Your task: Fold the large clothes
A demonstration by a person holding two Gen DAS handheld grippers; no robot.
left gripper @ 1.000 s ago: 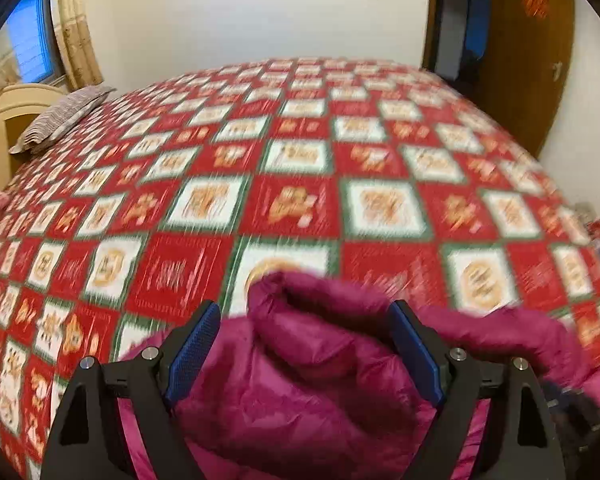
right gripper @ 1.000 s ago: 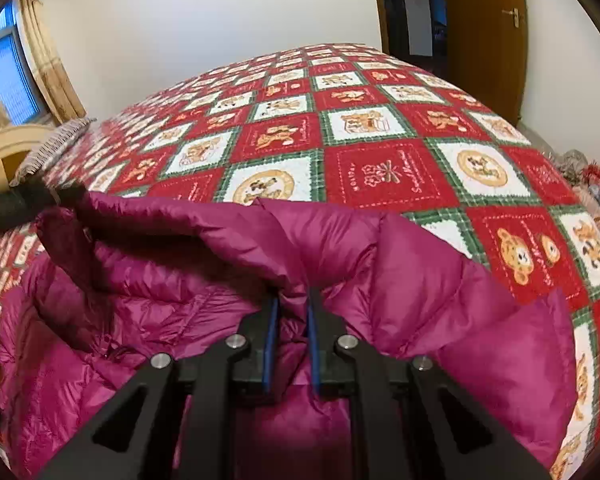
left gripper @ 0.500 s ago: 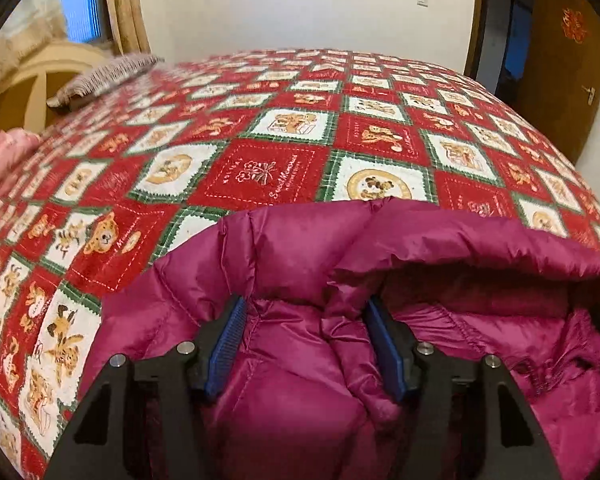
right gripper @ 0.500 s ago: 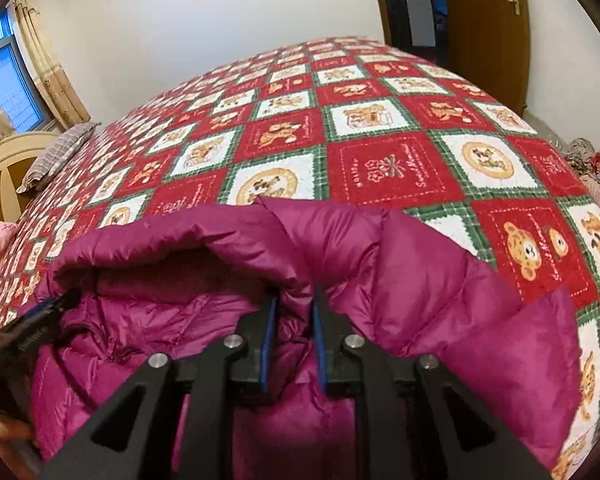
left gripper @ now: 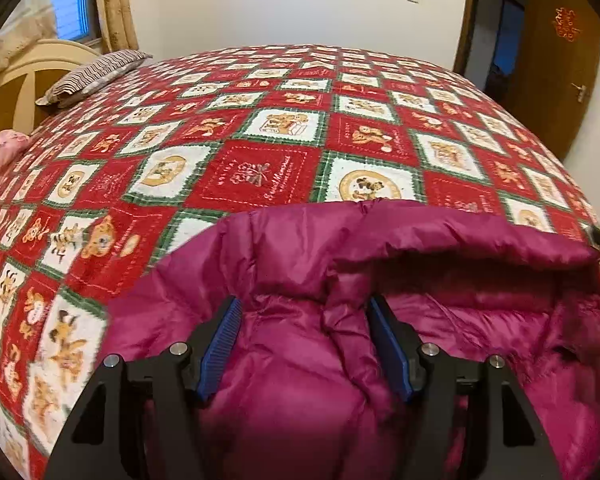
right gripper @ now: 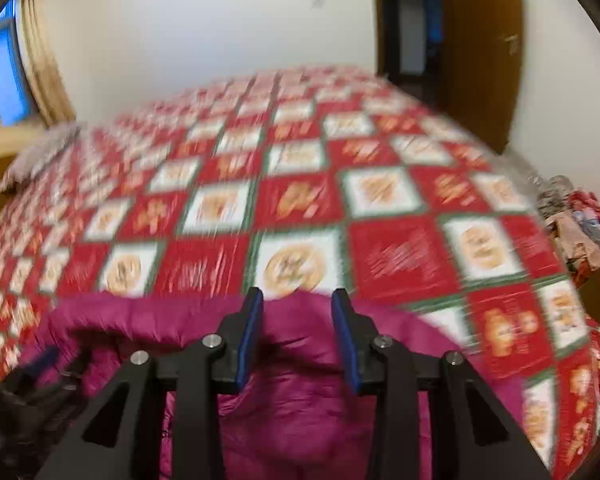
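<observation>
While it lies bunched on the bed's patchwork quilt, the magenta puffer jacket looks glossy and quilted. Left gripper jaws straddle a puffy fold, having just widened slightly; right gripper jaws have just been opening, clear above it.

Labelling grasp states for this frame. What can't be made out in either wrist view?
- Left wrist view: whether the left tongs pinch the puffy jacket; its folds bulge between the blue pads.
- Left wrist view: the jacket's lower part, cut off by the bottom edge and the tong arms.
- Right wrist view: the quilt pattern, motion-blurred.
- Right wrist view: the right tongs, just opening, block the fabric behind them.
</observation>
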